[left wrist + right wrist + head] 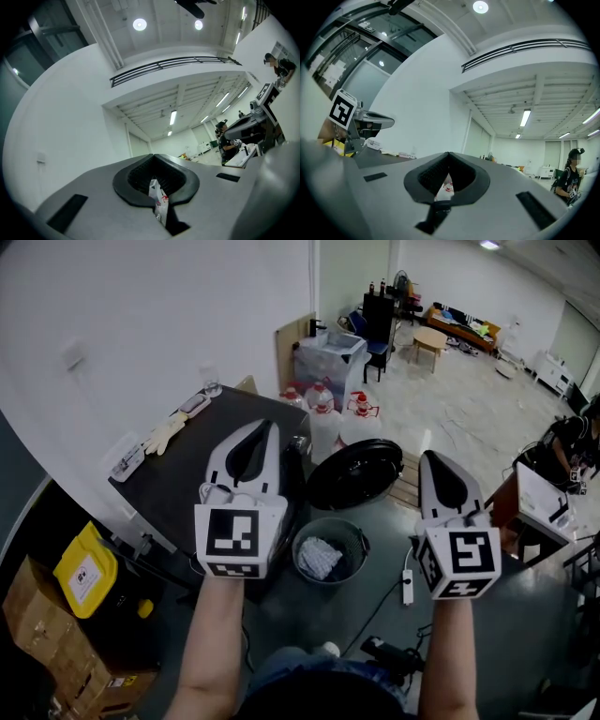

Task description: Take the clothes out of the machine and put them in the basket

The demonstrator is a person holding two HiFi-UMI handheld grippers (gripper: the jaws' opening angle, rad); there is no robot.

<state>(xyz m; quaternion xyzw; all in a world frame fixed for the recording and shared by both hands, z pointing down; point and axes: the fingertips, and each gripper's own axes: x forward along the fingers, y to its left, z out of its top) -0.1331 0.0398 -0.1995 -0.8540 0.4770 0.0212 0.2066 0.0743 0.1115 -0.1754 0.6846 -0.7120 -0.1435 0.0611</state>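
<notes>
- Left gripper point(263, 427) and right gripper point(434, 458): jaws pressed together, both empty.
- Crumpled pale cloth point(320, 557) lies in the basket point(302, 538), below and between both grippers.
- Probably light, soft, floppy; pinch a raised fold.

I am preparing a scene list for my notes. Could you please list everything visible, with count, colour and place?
basket: one, grey, floor between the grippers
cloth: one, white, inside the basket
round lid: one, black, behind the basket
glove: one, white, on the dark table
water jugs: several, clear, red caps, beyond the table
canister: one, yellow, lower left
cardboard boxes: brown, bottom left corner
power strip: one, white, floor
left gripper: grey, shut, empty
right gripper: grey, shut, empty
</notes>
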